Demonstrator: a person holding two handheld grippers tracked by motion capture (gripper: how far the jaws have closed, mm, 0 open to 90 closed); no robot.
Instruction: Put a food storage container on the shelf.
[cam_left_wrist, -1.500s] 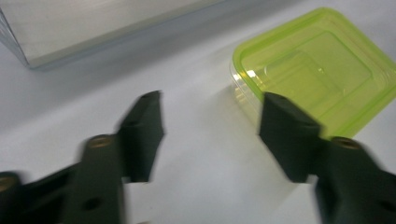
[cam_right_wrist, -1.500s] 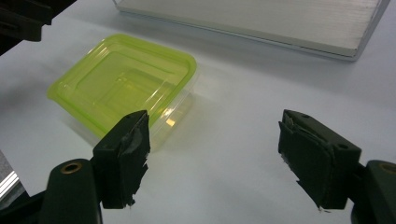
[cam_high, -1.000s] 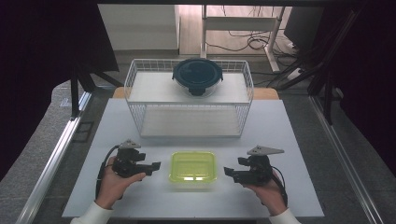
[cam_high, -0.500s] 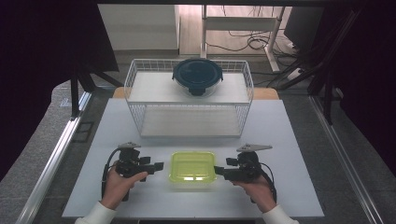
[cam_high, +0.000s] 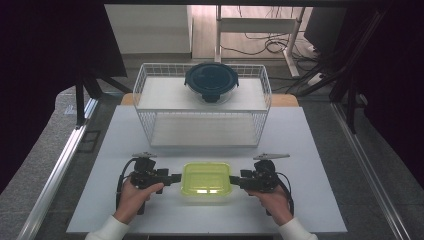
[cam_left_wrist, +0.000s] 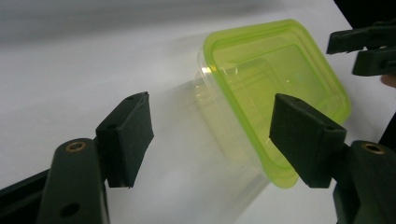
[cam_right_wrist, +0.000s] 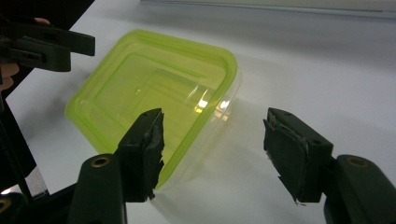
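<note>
— Both grippers have closed in on the box (cam_high: 206, 178) since a second ago: left gripper (cam_high: 175, 178) at its left end, right gripper (cam_high: 235, 180) at its right, jaws just narrowing.

— Do we have it yet?

— No; in the gripper views each pair straddles a corner, pads clear, nothing gripped. We judge this the approach. Next we must squeeze both ends evenly.

— And the box?

— Clear, with a lime lid, flat on the table (cam_high: 310, 150) near us, before the basket (cam_high: 202, 131).

right gripper (cam_right_wrist: 212, 154): jaws closing, apart, pads not pressing | lidded green container (cam_right_wrist: 154, 88): corner between jaws, reaching ahead-left | left gripper (cam_right_wrist: 44, 44): far left
</note>
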